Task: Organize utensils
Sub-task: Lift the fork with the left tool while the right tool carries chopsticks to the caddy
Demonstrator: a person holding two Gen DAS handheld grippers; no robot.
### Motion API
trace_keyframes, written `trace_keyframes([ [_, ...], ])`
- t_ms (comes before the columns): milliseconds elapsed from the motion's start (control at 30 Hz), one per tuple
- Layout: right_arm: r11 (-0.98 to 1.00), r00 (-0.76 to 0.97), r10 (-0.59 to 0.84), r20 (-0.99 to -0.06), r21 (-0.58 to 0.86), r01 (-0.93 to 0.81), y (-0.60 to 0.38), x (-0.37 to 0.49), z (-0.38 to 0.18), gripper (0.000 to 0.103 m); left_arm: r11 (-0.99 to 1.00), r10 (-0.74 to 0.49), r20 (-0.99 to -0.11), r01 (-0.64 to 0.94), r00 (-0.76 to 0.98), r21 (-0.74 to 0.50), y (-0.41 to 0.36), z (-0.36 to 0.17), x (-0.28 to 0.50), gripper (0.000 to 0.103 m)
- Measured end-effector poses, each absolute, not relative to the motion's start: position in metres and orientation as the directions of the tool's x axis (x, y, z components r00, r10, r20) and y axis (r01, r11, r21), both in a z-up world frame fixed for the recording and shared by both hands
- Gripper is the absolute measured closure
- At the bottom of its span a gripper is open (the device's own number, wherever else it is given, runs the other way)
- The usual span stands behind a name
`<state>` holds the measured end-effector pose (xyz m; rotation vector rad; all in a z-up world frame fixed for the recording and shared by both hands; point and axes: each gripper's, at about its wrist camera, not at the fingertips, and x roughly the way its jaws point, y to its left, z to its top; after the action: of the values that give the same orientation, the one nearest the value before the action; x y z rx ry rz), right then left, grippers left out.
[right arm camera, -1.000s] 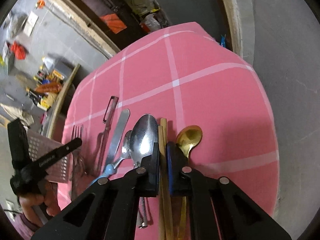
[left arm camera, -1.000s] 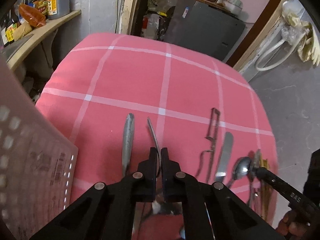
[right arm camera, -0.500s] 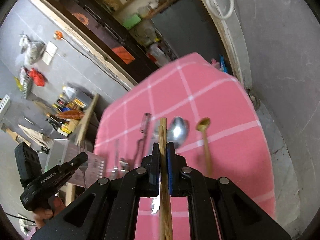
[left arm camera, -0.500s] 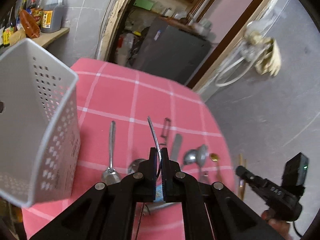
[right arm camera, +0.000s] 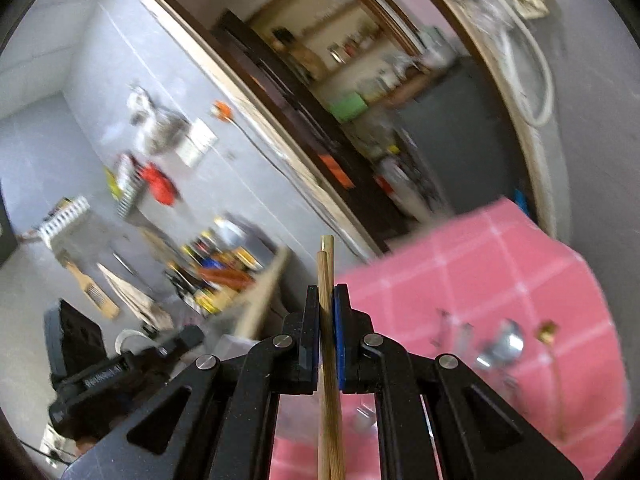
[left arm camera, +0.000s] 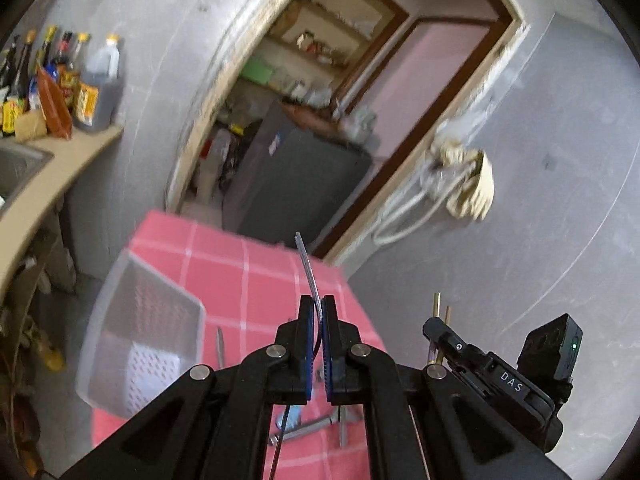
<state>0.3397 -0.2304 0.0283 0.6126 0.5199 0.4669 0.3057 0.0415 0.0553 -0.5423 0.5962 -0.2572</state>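
My left gripper (left arm camera: 319,304) is shut on a slim metal utensil (left arm camera: 307,264), seen edge-on, whose end juts forward past the pads. It hangs high above the pink checked table (left arm camera: 224,256), with the white perforated basket (left arm camera: 168,284) below and to its left. My right gripper (right arm camera: 327,292) is shut on a pair of wooden chopsticks (right arm camera: 326,264), also well above the table (right arm camera: 500,264). In the left wrist view the right gripper (left arm camera: 436,326) appears at lower right, chopsticks (left arm camera: 437,308) poking up. A silver spoon (right arm camera: 506,344) and a gold spoon (right arm camera: 546,330) lie on the cloth.
A counter with bottles (left arm camera: 60,92) and a sink (left arm camera: 16,164) runs along the left. Behind the table a doorway holds a dark cabinet (left arm camera: 296,184). A hose and gloves (left arm camera: 468,184) hang on the right wall. More utensils (left arm camera: 312,426) lie near the table's front.
Both grippers have risen from the table and tilted up, each carrying its utensil. The basket, level with the left gripper half a second ago, now sits below it.
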Motion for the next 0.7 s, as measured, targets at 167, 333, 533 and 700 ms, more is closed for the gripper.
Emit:
trace_keyframes([
  [167,0.671,0.821,0.551,-0.147,0.664,-0.331,-0.183,0.348,0.069,0.097,0.827,-0.316,-0.387,0.052,0.866,-0.560,0.091,0.080,0.307,0.099],
  [333,0.655,0.854,0.520,-0.016,0.650,-0.386,-0.133,0.358,0.091,0.097,0.826,-0.270,-0.321,0.047,0.908,-0.561,0.125,0.087,0.318,0.099],
  [533,0.687,0.883,0.468,0.042,0.610,-0.394,-0.091,0.375,0.080,0.097,0.801,-0.272,-0.228,0.088,0.935,-0.593,0.150,0.070,0.339,0.099],
  [700,0.721,0.877,0.480,0.013,0.564,-0.403,-0.072,0.381,0.051,0.097,0.788,-0.288,-0.215,0.103,0.933,-0.608,0.159,0.041,0.351,0.099],
])
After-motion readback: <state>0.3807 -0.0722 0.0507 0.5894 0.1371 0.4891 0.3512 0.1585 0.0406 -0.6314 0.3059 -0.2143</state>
